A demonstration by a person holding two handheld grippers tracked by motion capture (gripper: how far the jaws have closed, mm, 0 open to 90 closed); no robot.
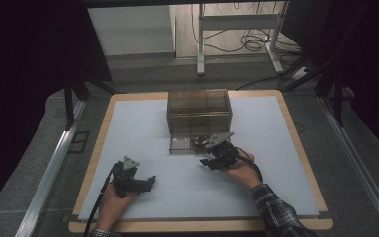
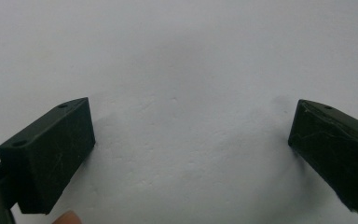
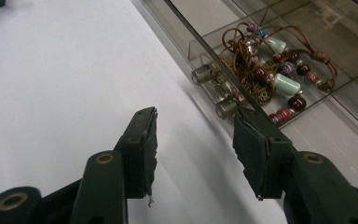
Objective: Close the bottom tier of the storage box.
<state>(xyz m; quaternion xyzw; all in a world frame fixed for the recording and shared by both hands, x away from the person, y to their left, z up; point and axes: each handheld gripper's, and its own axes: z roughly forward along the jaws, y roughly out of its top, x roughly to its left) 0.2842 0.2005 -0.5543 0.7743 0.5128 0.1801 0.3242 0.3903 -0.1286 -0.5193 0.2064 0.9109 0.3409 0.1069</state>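
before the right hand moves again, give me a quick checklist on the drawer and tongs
1. Drawer pulled out of the clear box: ok.
2. Beaded bracelet lying inside the drawer, nothing over the wall: ok.
3. Right tongs open with nothing between them: ok.
4. Right tongs clear of the drawer handle: cannot tell, one jaw tip sits very close to the drawer front.
5. Left tongs open, empty, over the bare white mat: ok.

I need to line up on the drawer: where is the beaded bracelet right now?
The beaded bracelet lies in the pulled-out drawer of the clear drawer box, just beyond the right tool.
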